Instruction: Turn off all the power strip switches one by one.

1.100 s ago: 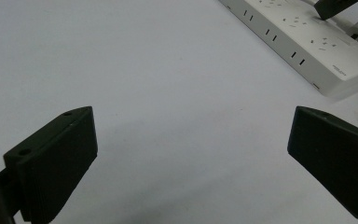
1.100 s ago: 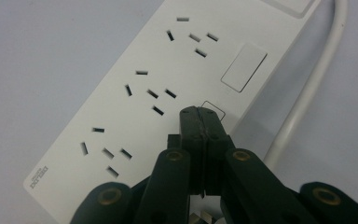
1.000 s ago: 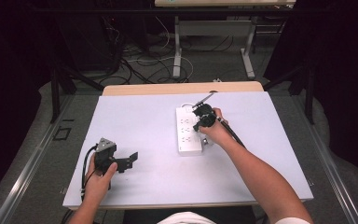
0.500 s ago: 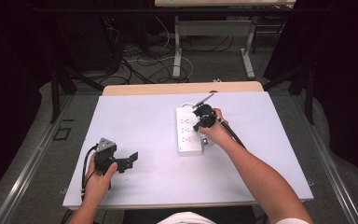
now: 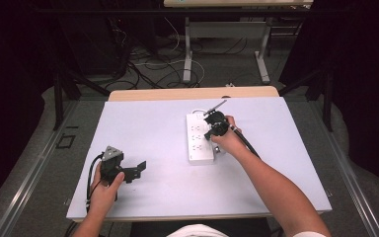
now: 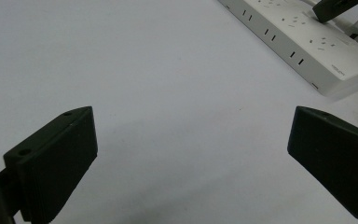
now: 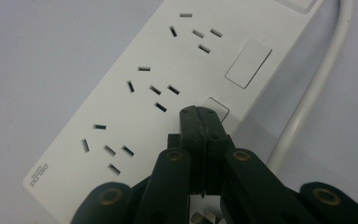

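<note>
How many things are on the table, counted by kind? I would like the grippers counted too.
Power strips: 1, the white power strip with its white cable
Grippers: 2, the left gripper with jaws wide apart, and the right gripper with jaws closed over a switch on the strip
Total: 3

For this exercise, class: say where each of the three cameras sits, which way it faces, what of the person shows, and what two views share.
High view: above the person's side, looking down the table; forearms, both hands.
Left gripper view: on the left gripper, jaws wide over bare table.
Right gripper view: on the right gripper, jaws shut, tips at a switch.
Shared: the power strip.
</note>
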Action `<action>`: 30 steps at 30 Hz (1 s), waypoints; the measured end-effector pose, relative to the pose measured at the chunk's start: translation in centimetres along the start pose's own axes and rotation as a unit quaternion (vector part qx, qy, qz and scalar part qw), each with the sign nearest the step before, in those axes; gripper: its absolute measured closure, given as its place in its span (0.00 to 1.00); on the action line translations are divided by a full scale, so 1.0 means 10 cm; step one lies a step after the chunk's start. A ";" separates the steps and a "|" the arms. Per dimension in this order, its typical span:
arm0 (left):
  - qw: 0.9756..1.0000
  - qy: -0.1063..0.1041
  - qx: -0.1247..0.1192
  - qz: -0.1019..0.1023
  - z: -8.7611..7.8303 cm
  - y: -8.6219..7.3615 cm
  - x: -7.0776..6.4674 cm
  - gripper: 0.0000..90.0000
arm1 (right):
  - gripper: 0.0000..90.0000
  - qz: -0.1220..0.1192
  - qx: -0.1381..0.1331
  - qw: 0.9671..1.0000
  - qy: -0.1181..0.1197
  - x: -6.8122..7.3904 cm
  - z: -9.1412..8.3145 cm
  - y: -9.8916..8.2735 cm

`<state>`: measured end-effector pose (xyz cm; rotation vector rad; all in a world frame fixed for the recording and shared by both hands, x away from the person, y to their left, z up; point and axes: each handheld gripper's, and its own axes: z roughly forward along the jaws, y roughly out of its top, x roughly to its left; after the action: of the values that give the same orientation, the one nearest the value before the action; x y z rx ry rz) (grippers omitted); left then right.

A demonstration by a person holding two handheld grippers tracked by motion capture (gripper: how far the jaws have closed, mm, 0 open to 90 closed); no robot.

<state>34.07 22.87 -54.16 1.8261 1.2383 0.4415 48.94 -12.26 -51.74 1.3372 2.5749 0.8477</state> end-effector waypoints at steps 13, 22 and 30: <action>1.000 -0.002 0.004 0.003 -0.01 0.00 0.00 0.02 | 1.00 -0.008 0.000 1.000 -0.001 -0.01 -0.01 -0.01; 1.000 0.000 0.001 0.002 0.00 0.00 0.00 0.02 | 1.00 -0.010 0.011 1.000 -0.006 -0.03 -0.02 0.00; 1.000 -0.003 0.005 0.004 -0.01 0.00 0.01 0.02 | 1.00 0.001 -0.004 1.000 0.006 0.00 -0.06 0.00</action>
<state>34.02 22.98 -54.10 1.8407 1.2320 0.4351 48.74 -12.56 -51.25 1.3372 2.5768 0.8683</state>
